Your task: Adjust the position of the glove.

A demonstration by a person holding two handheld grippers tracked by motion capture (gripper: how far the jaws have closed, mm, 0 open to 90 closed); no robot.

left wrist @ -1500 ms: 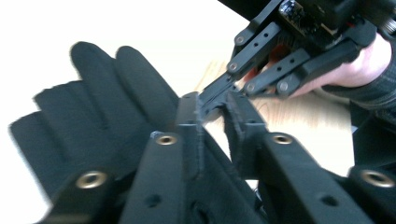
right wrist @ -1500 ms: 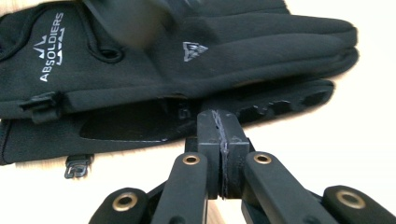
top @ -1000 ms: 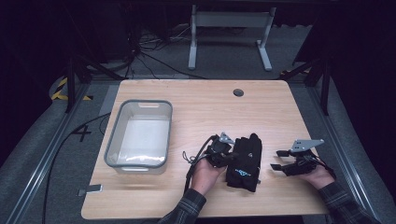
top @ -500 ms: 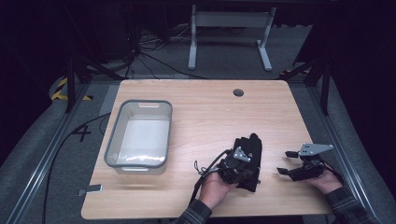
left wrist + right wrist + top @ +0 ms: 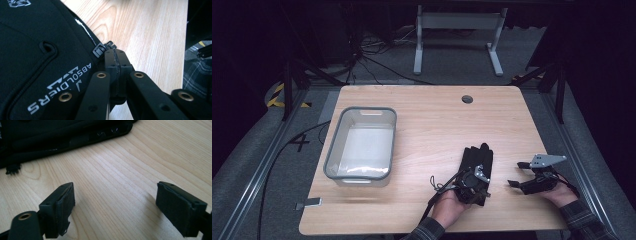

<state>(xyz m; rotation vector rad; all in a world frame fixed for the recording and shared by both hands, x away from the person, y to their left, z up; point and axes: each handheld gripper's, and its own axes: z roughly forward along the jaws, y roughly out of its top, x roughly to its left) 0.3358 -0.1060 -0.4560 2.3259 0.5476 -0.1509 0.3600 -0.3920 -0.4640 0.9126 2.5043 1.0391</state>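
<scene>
Grasp step: left gripper [image 5: 116, 63] fingers closed at edge of black glove [image 5: 476, 170], near worktop [image 5: 432, 120] front; pinch unclear. Right gripper [image 5: 125, 202] wide open, empty. Next probably lift toward bin [image 5: 334, 155].

This is looking like a lab or a test bay rather than a home. A bare wooden tabletop [image 5: 427, 125] with a cable hole [image 5: 467, 99] is standing on grey carpet [image 5: 257, 150], with metal rails [image 5: 257, 170] running along both sides and yellow-black hazard tape [image 5: 276, 95] marking the floor. Loose cables [image 5: 362, 55] are trailing across the floor behind it, a white metal stand [image 5: 457, 30] is sitting at the back, and darkness is surrounding the lit work area.
</scene>
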